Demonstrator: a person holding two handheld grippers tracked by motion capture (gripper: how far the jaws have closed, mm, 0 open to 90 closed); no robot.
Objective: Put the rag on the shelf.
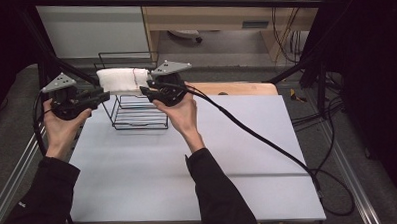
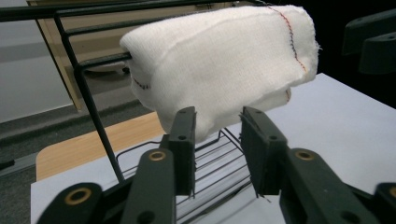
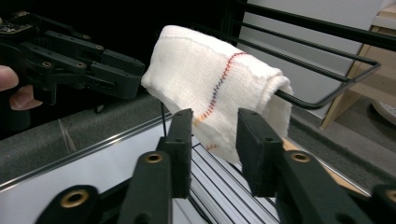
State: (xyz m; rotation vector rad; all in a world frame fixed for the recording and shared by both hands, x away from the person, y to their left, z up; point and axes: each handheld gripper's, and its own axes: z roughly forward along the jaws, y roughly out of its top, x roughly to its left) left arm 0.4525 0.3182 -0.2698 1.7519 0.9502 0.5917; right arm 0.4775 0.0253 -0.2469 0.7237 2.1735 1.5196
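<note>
The cloth hung folded over the top bar of a black wire rack near the far left corner of the surface. The left tool and the right tool flanked it, one at each end. Both had their jaws spread, with the cloth's lower edge just beyond the tips, not pinched.

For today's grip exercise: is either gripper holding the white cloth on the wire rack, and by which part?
Nothing is held. The white cloth hangs on the wire rack; left gripper and right gripper are open beside it.
</note>
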